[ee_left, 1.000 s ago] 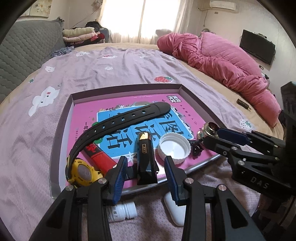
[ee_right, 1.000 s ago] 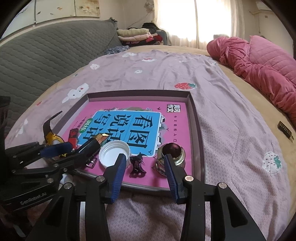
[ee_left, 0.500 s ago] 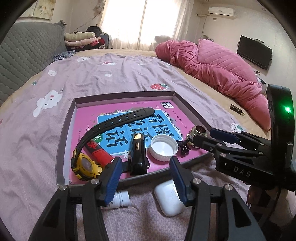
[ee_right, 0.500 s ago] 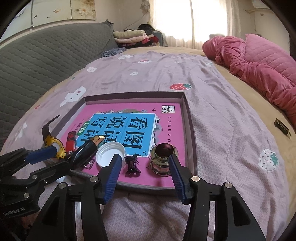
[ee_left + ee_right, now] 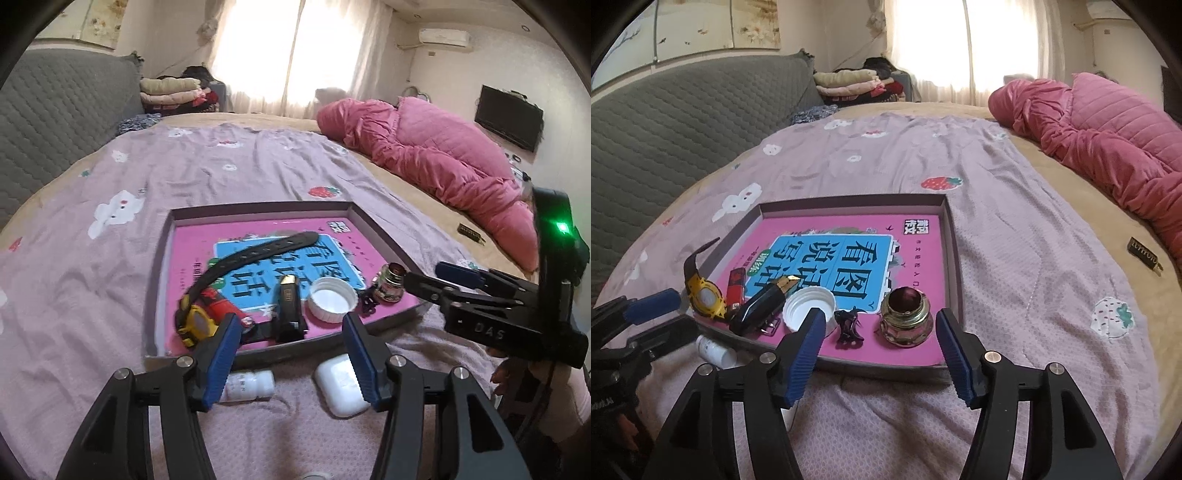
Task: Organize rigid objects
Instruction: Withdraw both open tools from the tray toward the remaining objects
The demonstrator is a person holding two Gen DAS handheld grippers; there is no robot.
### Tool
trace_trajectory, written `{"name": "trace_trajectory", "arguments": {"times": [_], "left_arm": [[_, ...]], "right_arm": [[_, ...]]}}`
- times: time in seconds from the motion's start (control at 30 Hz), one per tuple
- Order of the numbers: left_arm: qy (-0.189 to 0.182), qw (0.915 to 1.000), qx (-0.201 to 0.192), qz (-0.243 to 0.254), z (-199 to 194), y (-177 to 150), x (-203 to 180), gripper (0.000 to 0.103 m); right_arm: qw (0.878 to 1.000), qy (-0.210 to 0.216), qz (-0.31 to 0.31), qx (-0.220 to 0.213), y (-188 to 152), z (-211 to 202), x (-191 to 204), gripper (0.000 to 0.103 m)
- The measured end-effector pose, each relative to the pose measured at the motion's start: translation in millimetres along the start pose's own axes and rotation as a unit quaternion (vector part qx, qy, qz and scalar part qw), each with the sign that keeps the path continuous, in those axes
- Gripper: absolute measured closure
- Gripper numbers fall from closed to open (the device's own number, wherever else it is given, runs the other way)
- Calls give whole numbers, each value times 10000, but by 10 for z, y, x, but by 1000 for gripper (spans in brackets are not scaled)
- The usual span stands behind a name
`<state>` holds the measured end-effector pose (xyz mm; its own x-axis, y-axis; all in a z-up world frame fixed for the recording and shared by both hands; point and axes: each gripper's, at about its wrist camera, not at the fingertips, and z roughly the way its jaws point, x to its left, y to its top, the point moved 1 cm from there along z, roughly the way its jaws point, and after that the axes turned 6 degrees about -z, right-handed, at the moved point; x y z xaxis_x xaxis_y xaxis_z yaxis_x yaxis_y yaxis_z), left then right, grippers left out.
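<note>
The small white bottle (image 5: 246,385) is half hidden behind the left gripper (image 5: 290,354), which gapes empty. The shallow tray (image 5: 951,236) holds the yellow watch (image 5: 703,295), white cap (image 5: 809,308), and brass jar (image 5: 905,319). The right gripper (image 5: 882,347) hangs released over the tray's near edge.

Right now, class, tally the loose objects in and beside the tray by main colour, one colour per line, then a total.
White: 3, cap, bottle, earbud case
Black: 2, lighter, hair clip
Yellow: 1, watch
Red: 1, lighter
Gold: 1, jar
Total: 8
</note>
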<state>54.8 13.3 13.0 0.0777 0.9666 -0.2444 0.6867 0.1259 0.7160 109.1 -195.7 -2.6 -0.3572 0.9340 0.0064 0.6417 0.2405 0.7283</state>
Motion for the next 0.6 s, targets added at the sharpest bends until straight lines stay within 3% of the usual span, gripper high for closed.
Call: {"name": "trace_trajectory", "arguments": {"times": [0.23, 0.6], "left_arm": [[241, 9992, -116, -295, -155, 50, 269, 46], [422, 9968, -210, -642, -359, 60, 532, 46]], "right_arm": [[9997, -60, -43, -253, 6, -186, 10, 31], [9989, -54, -196, -426, -17, -364, 94, 29]]}}
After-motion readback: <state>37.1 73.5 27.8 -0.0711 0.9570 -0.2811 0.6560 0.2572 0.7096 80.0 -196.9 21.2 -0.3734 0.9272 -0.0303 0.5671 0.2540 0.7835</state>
